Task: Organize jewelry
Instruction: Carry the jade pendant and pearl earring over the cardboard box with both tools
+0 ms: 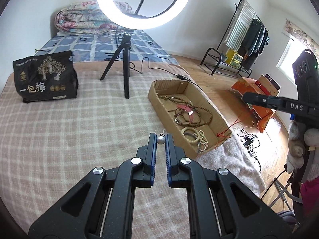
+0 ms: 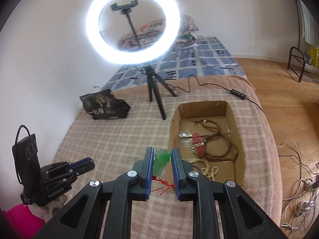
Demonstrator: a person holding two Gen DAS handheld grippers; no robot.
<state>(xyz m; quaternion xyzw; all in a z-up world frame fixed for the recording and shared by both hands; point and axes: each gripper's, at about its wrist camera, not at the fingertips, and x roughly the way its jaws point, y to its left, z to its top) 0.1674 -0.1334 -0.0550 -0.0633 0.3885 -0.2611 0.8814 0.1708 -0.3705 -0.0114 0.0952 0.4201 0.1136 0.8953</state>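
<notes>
**Carrying two pieces toward the box**

Holding a silver bead point(image 1: 160, 139) pinched in my left gripper point(image 1: 160, 141), I see the cardboard box point(image 1: 157, 99) just ahead and to the right, its long side running away from me. My right gripper point(image 2: 162, 164) clamps a green pendant point(image 2: 161, 162), red cord point(image 2: 164, 187) trailing; the box's near wall lies just beyond those fingers, so I judge the right nearer.

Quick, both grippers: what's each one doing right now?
Left gripper: shut on a small silver bead.
Right gripper: shut on a green jade pendant.
</notes>
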